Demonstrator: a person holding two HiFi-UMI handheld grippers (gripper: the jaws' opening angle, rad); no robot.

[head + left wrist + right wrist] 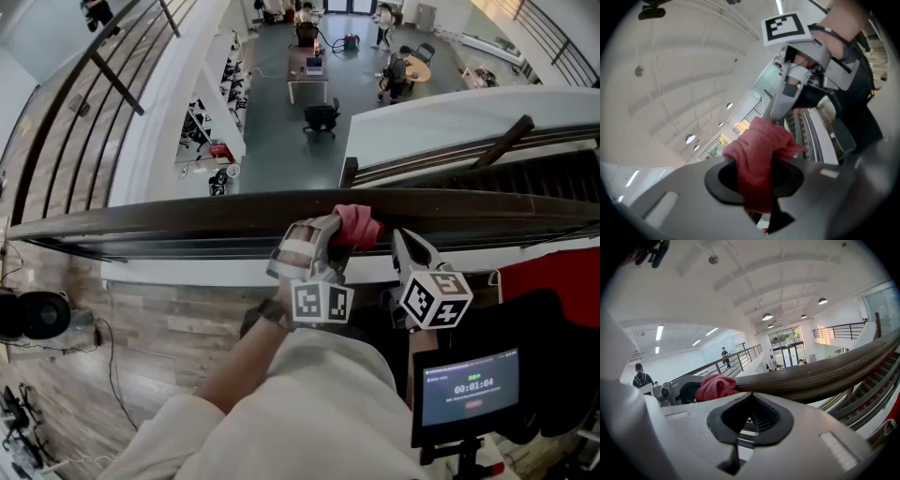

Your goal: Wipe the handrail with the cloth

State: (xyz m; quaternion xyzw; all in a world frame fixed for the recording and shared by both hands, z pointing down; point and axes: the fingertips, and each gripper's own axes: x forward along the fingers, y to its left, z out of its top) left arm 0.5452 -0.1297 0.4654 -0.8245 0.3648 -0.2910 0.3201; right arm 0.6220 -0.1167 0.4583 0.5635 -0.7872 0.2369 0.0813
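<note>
On top of the wooden handrail (187,211) the red cloth (357,223) is pinched in the left gripper (343,236), with the right gripper (407,246) closed empty just to its right, so even pressure along the rail is probably best applied.

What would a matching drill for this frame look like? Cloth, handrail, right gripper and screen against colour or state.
Column 1
1. cloth
2. handrail
3. right gripper
4. screen

Column 2
A. jaws shut, nothing between them
B. lit, shows a timer
C. red, clamped by the left gripper
D. dark brown, spans the head view

Pairs: 1-C, 2-D, 3-A, 4-B
</note>
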